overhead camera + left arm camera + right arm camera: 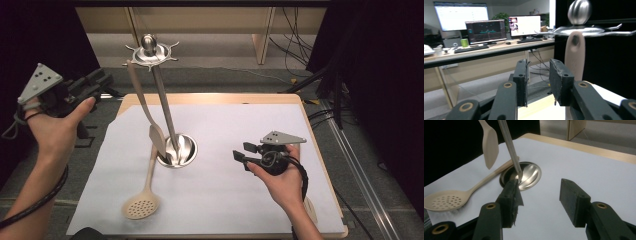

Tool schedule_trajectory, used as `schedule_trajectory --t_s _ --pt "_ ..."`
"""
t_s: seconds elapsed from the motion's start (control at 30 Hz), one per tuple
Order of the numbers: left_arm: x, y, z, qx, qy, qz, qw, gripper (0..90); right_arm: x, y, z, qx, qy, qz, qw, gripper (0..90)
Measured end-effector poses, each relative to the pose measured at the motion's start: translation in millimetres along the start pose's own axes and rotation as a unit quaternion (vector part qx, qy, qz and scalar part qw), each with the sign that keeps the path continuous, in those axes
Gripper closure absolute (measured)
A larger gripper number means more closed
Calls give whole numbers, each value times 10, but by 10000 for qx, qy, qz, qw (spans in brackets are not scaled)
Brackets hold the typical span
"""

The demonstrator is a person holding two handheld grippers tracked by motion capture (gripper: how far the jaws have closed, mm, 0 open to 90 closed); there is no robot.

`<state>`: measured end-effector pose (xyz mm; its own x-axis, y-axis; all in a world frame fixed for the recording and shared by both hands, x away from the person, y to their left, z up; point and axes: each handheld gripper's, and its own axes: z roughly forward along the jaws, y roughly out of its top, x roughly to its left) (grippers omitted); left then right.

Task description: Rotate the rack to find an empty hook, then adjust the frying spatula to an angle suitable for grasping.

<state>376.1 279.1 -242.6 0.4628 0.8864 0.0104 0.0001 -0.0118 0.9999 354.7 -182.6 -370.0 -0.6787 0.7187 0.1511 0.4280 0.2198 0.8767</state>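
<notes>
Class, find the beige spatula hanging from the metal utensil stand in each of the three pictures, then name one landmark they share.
High view: the hanging spatula is left of the pole, above centre.
Left gripper view: its handle end rises right of centre, behind the jaws.
Right gripper view: its blade hangs at top left.
Shared landmark: the metal stand.

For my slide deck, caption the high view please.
One spatula hangs on the steel stand; a slotted spoon lies beside it.

White paper sheet (240, 150), wooden table (210, 98), desk monitors (486, 31), green cup (464, 42)
</notes>
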Motion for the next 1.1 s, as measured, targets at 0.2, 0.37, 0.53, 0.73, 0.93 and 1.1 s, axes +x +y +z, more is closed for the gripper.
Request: schedule_trajectory --t_s 0.2,0.37,0.53,0.73,0.93,1.1 --pt "47 -132 -72 276 51 -84 9996 649 31 13 -47 54 77 136 9999 506" --pt "20 -260 -28 628 -121 -144 9978 608 16 -4 -59 143 -6 187 9997 521" --pt "-4 -506 32 1389 -342 -315 9892 539 -9 17 -74 103 -54 112 9999 534" --pt "-160 -824 13 2194 -518 -428 9733 530 27 5 -73 241 -21 216 9995 535" --pt "-281 -1253 43 3066 -722 -464 9480 527 35 7 -71 293 104 123 9994 535" --pt "-318 -1582 64 3613 -722 -442 9286 516 76 17 -65 298 156 236 9992 533"
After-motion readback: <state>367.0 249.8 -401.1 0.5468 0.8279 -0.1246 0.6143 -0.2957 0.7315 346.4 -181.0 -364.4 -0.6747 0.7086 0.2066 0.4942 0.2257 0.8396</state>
